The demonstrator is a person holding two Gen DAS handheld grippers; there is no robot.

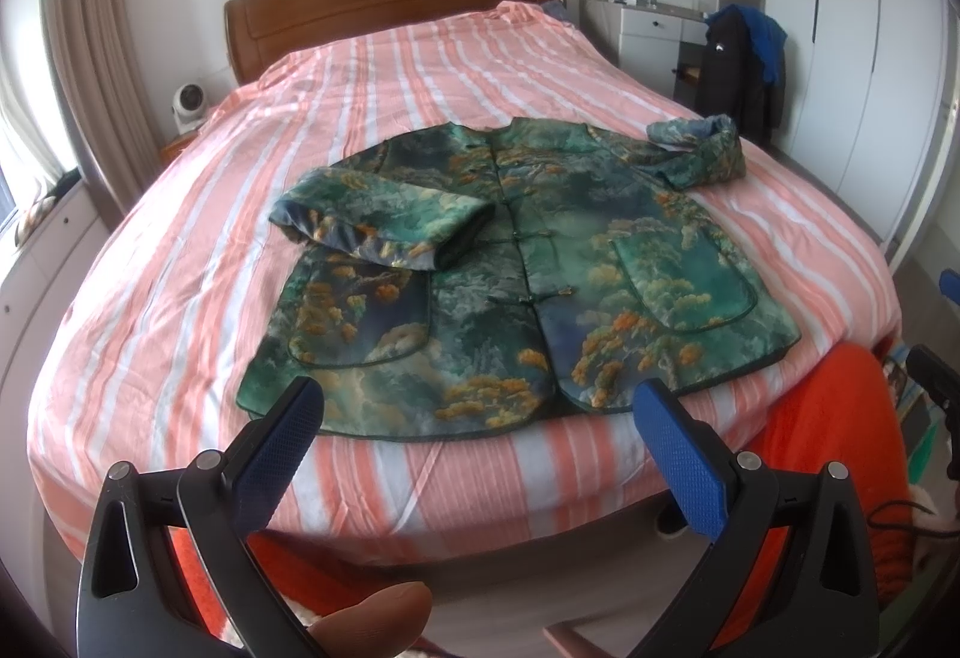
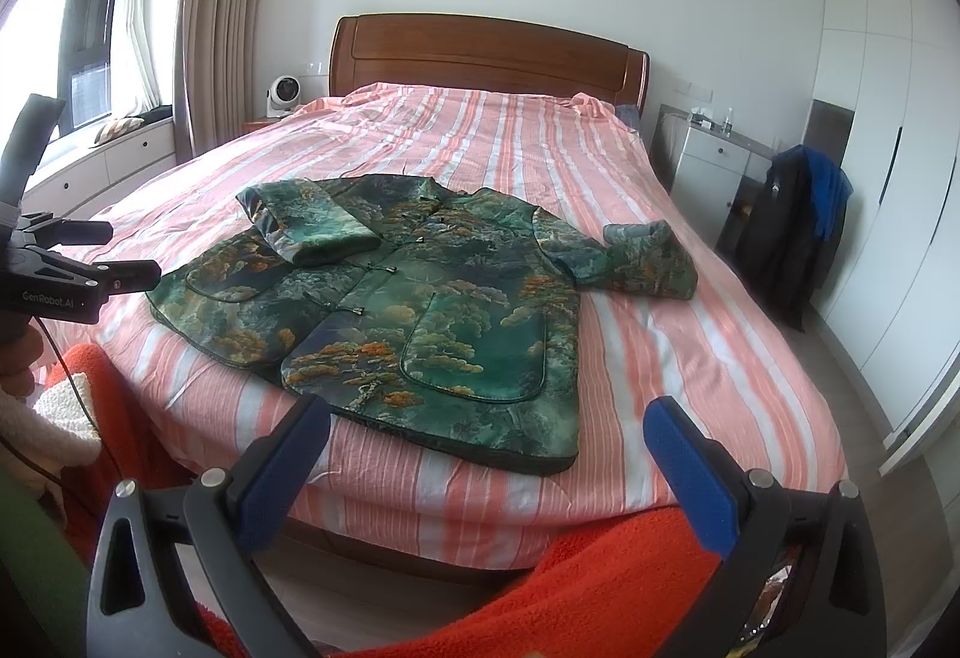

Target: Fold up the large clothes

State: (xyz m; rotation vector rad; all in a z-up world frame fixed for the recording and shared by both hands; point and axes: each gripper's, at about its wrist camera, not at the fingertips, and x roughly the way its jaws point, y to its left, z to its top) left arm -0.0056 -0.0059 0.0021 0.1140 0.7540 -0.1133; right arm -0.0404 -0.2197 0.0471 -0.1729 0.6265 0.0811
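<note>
1. We see the jacket lying front-up on the bed, near the foot edge, its front fastened with knot buttons.
2. One sleeve is folded in across the chest; the other sleeve lies bent out to the side, resting on the striped bedspread.
3. We hold the left hand-held gripper above the foot of the bed, short of the jacket hem — its blue pads stand wide apart and grip nothing.
4. We hold the right hand-held gripper likewise over the bed edge — fingers spread, nothing between them.
5. A thumb shows at the lower edge of the left view.
6. An orange sleeve shows below the right hand-held gripper.
</note>
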